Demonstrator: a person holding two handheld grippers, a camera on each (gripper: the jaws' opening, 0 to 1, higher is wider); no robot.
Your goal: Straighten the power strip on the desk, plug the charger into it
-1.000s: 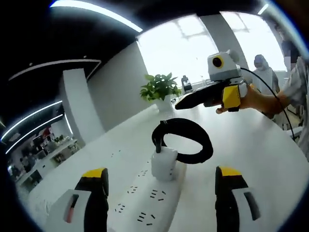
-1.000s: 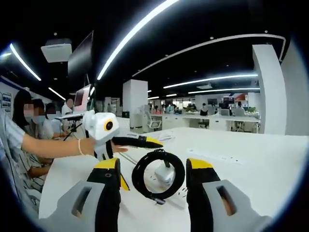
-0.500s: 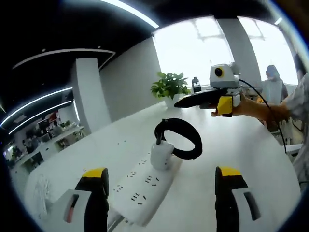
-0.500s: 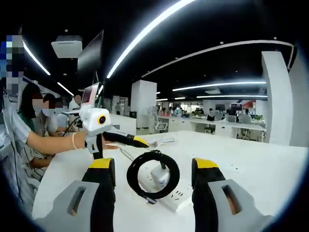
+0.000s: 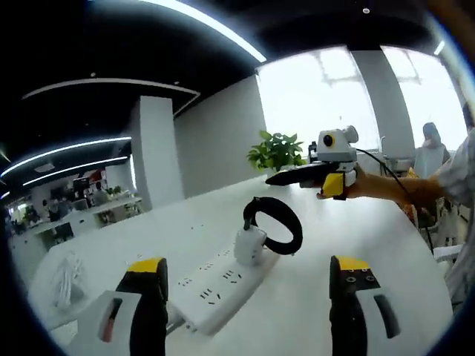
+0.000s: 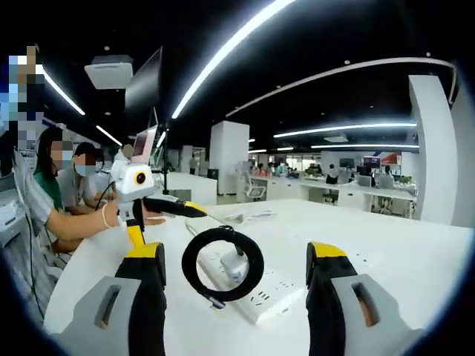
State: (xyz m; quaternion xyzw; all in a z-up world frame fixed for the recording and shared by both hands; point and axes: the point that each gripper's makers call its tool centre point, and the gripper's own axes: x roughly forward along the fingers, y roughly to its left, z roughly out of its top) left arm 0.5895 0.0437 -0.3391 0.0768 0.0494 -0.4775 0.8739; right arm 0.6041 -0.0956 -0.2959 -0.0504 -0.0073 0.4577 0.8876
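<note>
Both the left gripper [image 5: 249, 297] and right gripper [image 6: 234, 285] hover jaws apart over the white desk [image 5: 386, 297], flanking the white power strip [image 5: 223, 285] holding the white charger [image 5: 250, 245] with its coiled black cable [image 5: 276, 222].

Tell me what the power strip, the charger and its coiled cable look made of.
Power strip: white moulded plastic, probably, smooth with a soft sheen. Charger: the same glossy white plastic, by its look. Coiled cable: black, matte, likely rubber or PVC sheathing.

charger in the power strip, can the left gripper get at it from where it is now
Probably yes. The left gripper has its jaws open, facing the charger plugged into the power strip, with bare desk between. The cable coil loops behind it.
</note>
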